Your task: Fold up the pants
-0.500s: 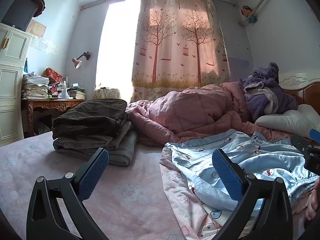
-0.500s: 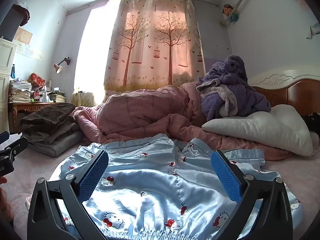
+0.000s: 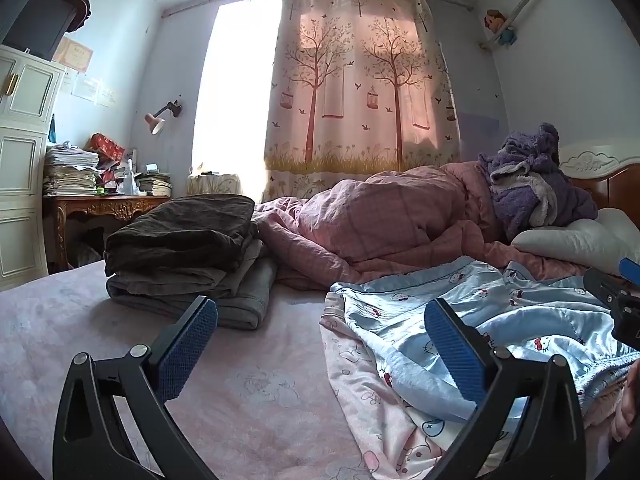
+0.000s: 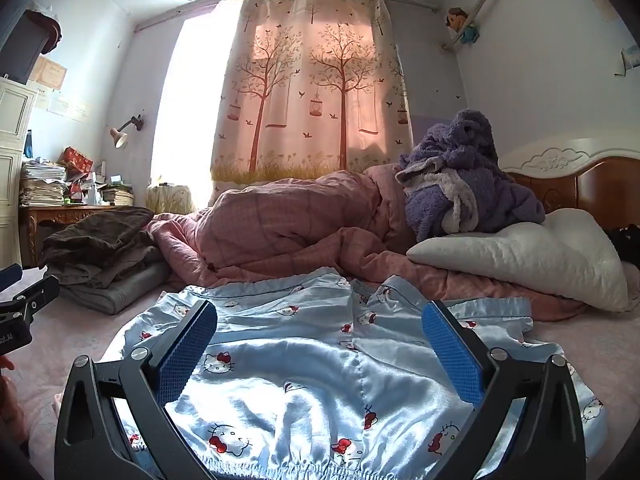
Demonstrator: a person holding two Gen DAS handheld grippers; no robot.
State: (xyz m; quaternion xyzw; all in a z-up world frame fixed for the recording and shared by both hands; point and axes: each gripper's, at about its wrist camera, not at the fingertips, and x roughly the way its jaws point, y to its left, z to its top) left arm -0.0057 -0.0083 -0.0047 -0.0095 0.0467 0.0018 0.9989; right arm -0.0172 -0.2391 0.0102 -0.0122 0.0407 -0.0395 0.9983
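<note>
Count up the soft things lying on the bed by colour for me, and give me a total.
Light blue satin cartoon-print pants: 1
Pale pink printed garment under them: 1
Pink checked quilt: 1
Purple fleece robe: 1
White pillow: 1
Dark brown and grey folded stack: 1
Total: 6

A stack of folded dark clothes (image 3: 184,256) lies on the bed beside a rumpled pink quilt (image 3: 384,216); a purple robe (image 4: 464,184) rests on a white pillow (image 4: 528,256).
</note>
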